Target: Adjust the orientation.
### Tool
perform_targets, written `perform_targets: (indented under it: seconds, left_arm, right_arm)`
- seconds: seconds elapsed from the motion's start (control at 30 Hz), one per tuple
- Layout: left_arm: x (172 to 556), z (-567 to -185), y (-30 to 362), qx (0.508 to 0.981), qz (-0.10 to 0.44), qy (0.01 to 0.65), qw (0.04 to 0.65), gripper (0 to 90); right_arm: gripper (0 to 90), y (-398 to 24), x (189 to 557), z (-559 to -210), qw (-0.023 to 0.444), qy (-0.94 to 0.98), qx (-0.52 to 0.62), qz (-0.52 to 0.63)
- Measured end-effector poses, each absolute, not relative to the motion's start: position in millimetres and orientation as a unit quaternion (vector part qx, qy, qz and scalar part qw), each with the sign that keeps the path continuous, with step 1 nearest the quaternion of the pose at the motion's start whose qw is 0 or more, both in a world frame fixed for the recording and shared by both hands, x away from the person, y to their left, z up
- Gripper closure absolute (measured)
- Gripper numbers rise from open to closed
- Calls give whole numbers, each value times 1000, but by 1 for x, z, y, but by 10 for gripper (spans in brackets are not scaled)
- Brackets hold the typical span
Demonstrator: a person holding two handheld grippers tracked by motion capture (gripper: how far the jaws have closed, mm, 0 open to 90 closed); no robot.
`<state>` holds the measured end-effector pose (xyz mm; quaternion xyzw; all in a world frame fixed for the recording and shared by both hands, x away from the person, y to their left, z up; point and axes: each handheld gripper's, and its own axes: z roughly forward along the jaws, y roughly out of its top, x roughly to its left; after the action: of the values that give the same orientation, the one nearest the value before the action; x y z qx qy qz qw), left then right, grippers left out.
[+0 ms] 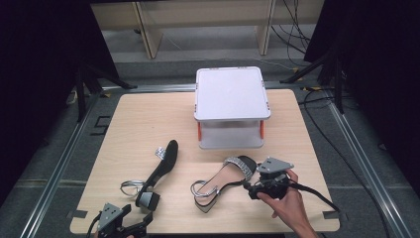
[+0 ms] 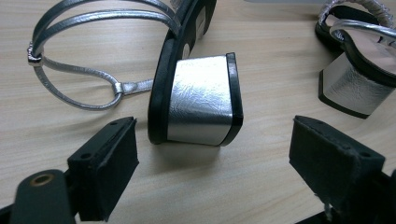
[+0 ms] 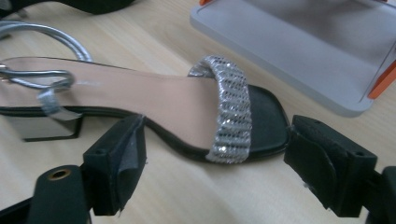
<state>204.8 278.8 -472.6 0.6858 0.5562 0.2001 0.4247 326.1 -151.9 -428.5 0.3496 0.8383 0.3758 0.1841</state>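
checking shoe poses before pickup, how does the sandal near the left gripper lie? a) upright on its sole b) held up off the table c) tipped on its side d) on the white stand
c, the left sandal lies on its side on the table, its black sole edge and silver block heel turned sideways, just ahead of the open left gripper.

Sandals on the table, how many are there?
2. One sandal lies on its side at the left, heel toward the left gripper. The other sandal stands upright at the right, its toe between the right gripper's open jaws.
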Motion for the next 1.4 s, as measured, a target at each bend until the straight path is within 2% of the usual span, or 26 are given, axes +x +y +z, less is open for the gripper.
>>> perform_targets:
  seconds: [0.1,0.47,0.5,0.63,0.7,1.13,1.27,1.4]
  left_arm:
    - [205,-473,279,687,202,552,428,149]
    - [205,-472,279,688,199,553,425,149]
    - [204,-472,279,689,199,552,425,149]
    - [205,-473,279,686,202,550,433,149]
    - [205,-473,279,684,202,550,434,149]
    - [204,-471,279,687,201,553,428,149]
    - [204,-471,279,683,202,553,431,149]
    - [204,-471,279,683,201,554,432,149]
  right_arm:
    - [249,-145,336,-433,189,841,347,368]
    - [305,-134,359,-451,184,857,361,318]
    - [353,-134,360,-453,192,861,355,310]
    - [400,-133,361,-456,188,870,348,294]
    - [427,-134,363,-458,202,875,336,283]
    - [362,-147,392,-458,182,874,347,288]
    - [412,-151,389,-451,176,872,341,304]
    - [455,-165,361,-429,135,862,335,355]
